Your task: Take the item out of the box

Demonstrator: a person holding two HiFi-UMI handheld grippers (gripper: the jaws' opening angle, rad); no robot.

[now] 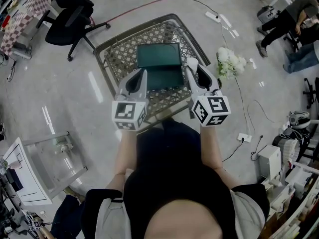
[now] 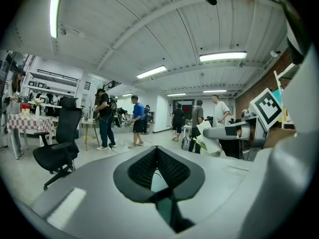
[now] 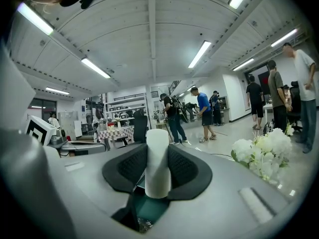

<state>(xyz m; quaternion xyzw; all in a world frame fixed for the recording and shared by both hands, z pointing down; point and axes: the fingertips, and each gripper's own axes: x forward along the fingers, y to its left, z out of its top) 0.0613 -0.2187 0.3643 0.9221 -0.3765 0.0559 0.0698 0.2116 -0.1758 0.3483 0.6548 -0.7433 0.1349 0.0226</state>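
Glossy grey floor spreads under a wire mesh basket, and on the mesh lies the green box, opened out flat with its dark inside showing. A black office chair stands well to the left of the box and a bunch of white flowers lies to its right.

The right gripper is at the box's right edge, its jaws clamped on a white cylinder that stands upright between the ribbed pads. The left gripper is at the box's left edge with its jaws drawn together and nothing between them.

The take-out seems mostly done: the item is gripped and looks raised above the green interior. The head view is too small to confirm that it is fully clear of the rim. What is left is to carry it away from the box and set it down.
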